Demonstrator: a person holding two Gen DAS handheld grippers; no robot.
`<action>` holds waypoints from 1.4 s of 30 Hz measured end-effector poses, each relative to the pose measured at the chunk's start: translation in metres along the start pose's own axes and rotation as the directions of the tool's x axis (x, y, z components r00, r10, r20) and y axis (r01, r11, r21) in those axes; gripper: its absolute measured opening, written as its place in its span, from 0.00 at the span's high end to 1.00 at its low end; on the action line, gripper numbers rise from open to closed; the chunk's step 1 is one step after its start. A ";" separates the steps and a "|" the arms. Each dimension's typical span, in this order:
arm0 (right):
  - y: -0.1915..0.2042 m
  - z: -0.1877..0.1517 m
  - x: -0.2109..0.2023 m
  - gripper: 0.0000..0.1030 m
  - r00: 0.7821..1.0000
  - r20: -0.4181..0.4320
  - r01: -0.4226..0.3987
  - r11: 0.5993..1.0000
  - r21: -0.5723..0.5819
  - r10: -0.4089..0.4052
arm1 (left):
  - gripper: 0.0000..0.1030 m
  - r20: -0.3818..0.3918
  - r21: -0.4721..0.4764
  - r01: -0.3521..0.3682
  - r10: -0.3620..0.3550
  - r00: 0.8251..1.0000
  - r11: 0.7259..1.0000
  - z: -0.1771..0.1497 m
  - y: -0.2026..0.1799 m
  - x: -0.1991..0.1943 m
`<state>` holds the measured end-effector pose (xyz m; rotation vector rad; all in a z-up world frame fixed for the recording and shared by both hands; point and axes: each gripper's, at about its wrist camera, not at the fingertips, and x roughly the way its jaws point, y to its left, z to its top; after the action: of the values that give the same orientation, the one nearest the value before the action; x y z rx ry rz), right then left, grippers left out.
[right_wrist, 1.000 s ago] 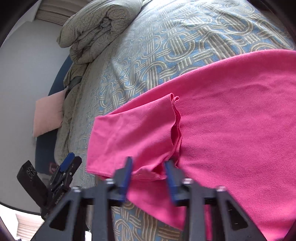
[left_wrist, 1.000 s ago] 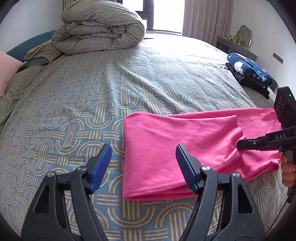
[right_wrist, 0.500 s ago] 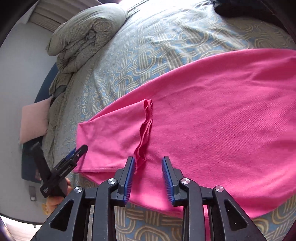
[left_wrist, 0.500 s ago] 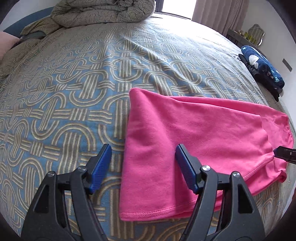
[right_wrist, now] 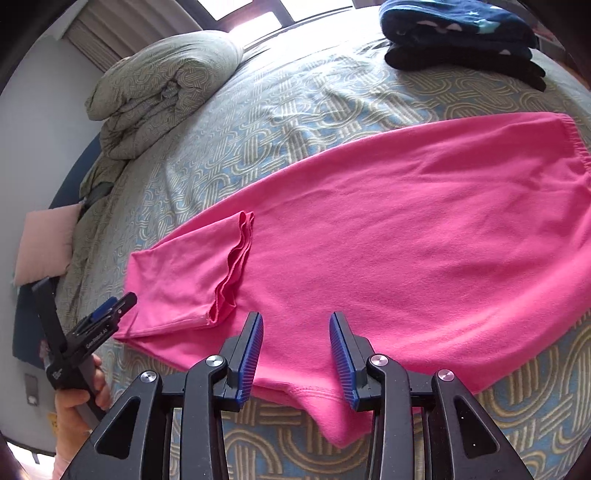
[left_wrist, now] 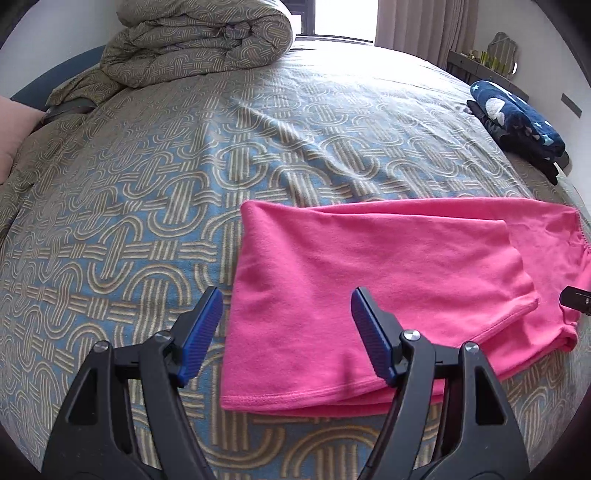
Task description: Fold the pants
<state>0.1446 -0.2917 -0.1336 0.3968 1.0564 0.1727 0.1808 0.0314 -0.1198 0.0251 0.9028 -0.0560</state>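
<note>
Pants [left_wrist: 369, 295], bright pink, lie flat on the patterned bedspread [left_wrist: 147, 184] near the bed's front edge, already folded over on themselves: the leg hems rest on top of the upper part, short of the elastic waistband [right_wrist: 576, 147], so one fold reads as done and another is probably due.

Nearest in each wrist view are the grippers. The left gripper [left_wrist: 286, 334] hangs above the folded end with its blue pads spread wide and nothing between them; one pad sits over bare bedspread, the other over pink cloth, a stance that suits straddling that folded edge to pick it up. The right gripper [right_wrist: 295, 354] hovers over the near long edge of the pants, its jaws opening at a middling gap, pads clear of the cloth and holding nothing. The stacked hems [right_wrist: 236, 266] lie just beyond it, slightly rumpled, as cloth let drop there would lie.

Farther off, a stack of dark folded clothes [right_wrist: 461, 33] sits at the bed's far side, likely the finished pile. A rolled duvet [left_wrist: 199, 40] and a pink pillow [right_wrist: 48, 247] occupy the head end, leaving the middle open for work.
</note>
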 end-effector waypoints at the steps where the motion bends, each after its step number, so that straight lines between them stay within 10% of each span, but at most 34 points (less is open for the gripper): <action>1: -0.006 0.000 -0.003 0.63 1.000 0.007 0.007 1.000 0.013 -0.007 | 0.30 0.010 0.018 0.002 -0.002 1.000 1.000 0.001 -0.006 -0.004; 27: -0.191 -0.030 -0.097 0.59 0.971 0.232 -0.028 0.930 0.366 -0.062 | 0.29 -0.087 0.233 0.184 -0.168 0.982 0.955 0.006 -0.189 -0.007; 42: -0.222 -0.017 -0.105 0.33 0.944 0.331 -0.165 0.875 0.455 0.006 | 0.29 -0.126 0.160 0.266 -0.247 0.961 0.951 0.008 -0.197 -0.004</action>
<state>0.0674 -0.5254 -0.1446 0.8932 0.7477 -0.0795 0.1725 -0.1655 -0.1114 0.0752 0.9998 -0.3808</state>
